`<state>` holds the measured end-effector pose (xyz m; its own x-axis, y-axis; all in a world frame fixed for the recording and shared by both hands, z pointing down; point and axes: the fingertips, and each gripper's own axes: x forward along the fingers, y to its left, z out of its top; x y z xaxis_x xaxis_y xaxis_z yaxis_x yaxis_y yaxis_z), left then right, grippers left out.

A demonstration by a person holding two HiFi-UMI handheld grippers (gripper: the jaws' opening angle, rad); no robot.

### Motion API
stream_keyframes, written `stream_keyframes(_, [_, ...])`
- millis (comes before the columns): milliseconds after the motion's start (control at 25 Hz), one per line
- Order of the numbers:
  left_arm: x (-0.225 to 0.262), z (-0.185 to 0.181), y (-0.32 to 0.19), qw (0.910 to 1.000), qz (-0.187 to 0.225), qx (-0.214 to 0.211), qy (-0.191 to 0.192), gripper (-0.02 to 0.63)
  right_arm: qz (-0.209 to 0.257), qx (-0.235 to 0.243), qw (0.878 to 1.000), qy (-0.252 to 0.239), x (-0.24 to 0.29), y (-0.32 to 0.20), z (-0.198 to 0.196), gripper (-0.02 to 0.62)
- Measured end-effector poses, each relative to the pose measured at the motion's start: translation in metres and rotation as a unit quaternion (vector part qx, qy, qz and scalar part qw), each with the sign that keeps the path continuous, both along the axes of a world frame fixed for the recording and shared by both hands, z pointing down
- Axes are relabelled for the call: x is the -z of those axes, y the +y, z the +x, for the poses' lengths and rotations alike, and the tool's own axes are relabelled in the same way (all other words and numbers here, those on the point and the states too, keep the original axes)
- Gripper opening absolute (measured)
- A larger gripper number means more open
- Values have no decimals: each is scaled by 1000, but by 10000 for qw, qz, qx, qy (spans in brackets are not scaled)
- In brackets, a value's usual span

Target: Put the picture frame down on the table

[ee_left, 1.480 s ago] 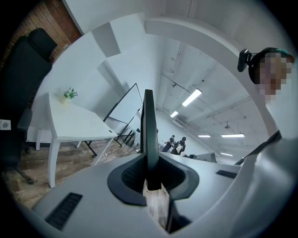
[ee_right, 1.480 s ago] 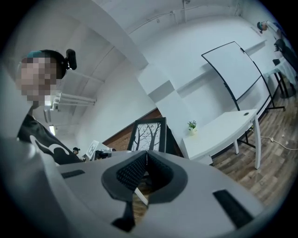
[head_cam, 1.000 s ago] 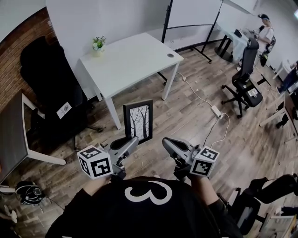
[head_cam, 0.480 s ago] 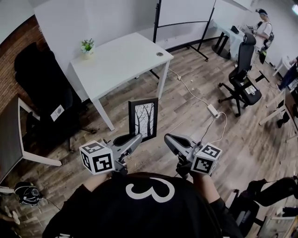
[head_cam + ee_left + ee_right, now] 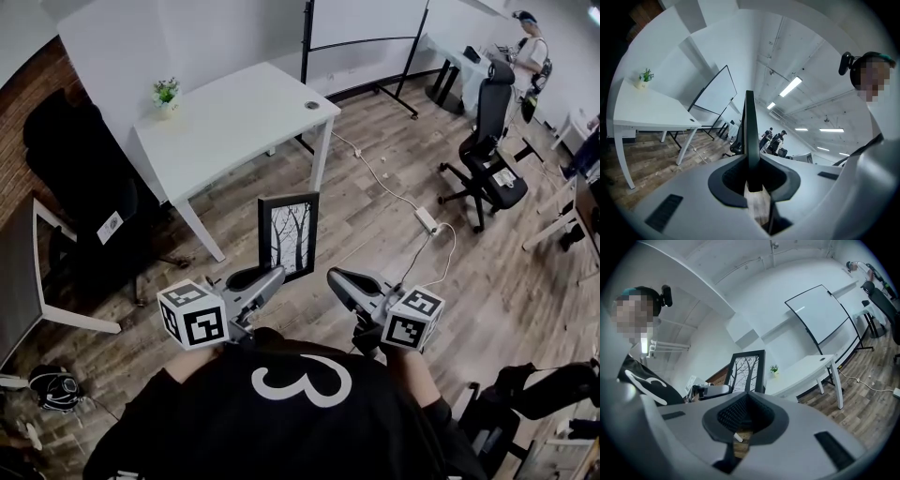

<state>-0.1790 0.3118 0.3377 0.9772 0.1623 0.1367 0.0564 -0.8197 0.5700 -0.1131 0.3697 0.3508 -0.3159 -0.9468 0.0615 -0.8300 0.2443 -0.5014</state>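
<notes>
The picture frame (image 5: 288, 234), black with a print of bare trees, stands upright in the air above the wooden floor. My left gripper (image 5: 272, 275) is shut on its lower left edge. In the left gripper view the frame (image 5: 749, 136) shows edge-on, rising from between the jaws. My right gripper (image 5: 336, 277) hovers just right of the frame's bottom corner, shut with nothing in it. From the right gripper view the frame's face (image 5: 746, 373) is visible beyond the jaws. The white table (image 5: 234, 117) stands ahead with a small potted plant (image 5: 166, 92) at its far left corner.
A black chair (image 5: 84, 187) sits left of the table beside a dark desk (image 5: 19, 272). An office chair (image 5: 492, 141), a whiteboard stand (image 5: 366, 23) and a power strip with cable (image 5: 427, 220) lie to the right. A person (image 5: 527, 47) stands at far right.
The frame, held in the left gripper, has shifted slightly up and right in the head view. The table has slid left as the view moved.
</notes>
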Motion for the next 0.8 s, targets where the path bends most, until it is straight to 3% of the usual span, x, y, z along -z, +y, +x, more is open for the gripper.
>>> stream_keyframes(360, [-16,15,-32,9995,-201,181,-133,61,-214,116,9997,-89,-19,-29,17,23])
stream_keyframes(800, [-34,84,-122,9990,-409,31,-176,61,-427,-159,9987,-210,-36,-112,85,23])
